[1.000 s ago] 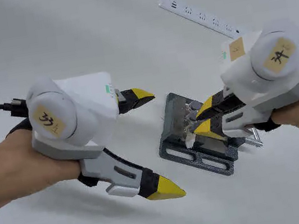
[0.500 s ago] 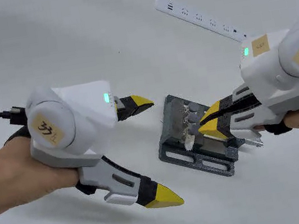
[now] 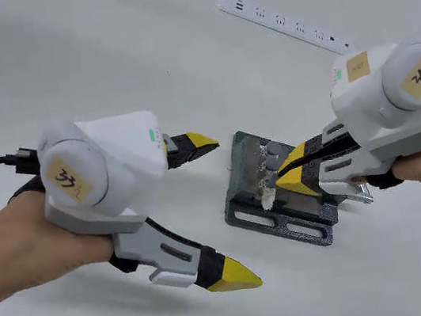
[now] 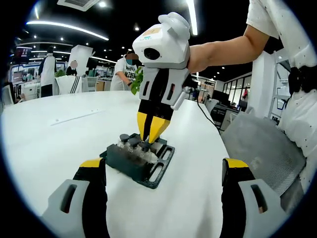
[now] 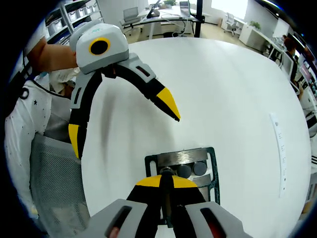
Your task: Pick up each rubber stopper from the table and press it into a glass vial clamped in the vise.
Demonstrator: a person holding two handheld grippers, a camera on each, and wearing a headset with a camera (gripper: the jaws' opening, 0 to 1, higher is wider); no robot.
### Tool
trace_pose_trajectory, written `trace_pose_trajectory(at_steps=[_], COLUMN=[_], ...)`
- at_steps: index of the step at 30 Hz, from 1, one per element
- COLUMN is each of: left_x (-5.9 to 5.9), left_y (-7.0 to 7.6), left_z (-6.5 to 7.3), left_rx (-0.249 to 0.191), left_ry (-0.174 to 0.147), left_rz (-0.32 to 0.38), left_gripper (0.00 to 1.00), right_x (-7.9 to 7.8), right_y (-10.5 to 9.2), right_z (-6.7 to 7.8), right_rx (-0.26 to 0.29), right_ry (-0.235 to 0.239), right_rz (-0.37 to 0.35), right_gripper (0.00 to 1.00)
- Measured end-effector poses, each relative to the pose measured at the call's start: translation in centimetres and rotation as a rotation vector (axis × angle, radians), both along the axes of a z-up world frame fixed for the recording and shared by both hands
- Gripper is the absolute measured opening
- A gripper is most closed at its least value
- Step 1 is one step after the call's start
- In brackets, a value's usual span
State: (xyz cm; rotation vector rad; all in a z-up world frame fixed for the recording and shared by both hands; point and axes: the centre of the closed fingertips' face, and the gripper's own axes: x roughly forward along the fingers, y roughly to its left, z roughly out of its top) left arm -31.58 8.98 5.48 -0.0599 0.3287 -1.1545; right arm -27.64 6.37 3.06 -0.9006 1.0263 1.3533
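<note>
Your right claw [image 3: 286, 171] is pinched narrow over the dark metal vise [image 3: 277, 223] on the white table [image 3: 97, 48], where stoppered glass vials [image 4: 130, 141] stand clamped. Your left claw [image 3: 222, 208], spread wide, hovers at the vise's 9 o'clock.

Vise [image 3: 272, 216] dark matt metal; table [image 3: 99, 63] smooth matt white; vials [image 4: 130, 144] clear glossy glass.

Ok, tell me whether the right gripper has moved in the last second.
Yes, slightly: the right gripper body swung right, away from the vise; jaws stay over it.
</note>
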Motion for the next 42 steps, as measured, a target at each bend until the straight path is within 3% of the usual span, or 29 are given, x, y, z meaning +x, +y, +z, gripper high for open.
trace_pose_trajectory(at_steps=[16,33,42], left_x=[0.02,0.06,0.22], left_y=[0.02,0.11,0.12], left_z=[-0.10,0.03,-0.04], left_rx=[-0.006,-0.015,-0.019], left_ry=[0.004,0.004,0.005], left_rz=[0.007,0.013,0.014], left_gripper=[0.96,0.96,0.96], right_x=[-0.04,-0.21,-0.37], right_y=[0.07,0.09,0.08], right_z=[-0.15,0.05,0.06], right_rx=[-0.017,0.009,-0.010], right_ry=[0.016,0.083,0.036], right_rz=[0.003,-0.088,-0.047], right_gripper=[0.01,0.00,0.00])
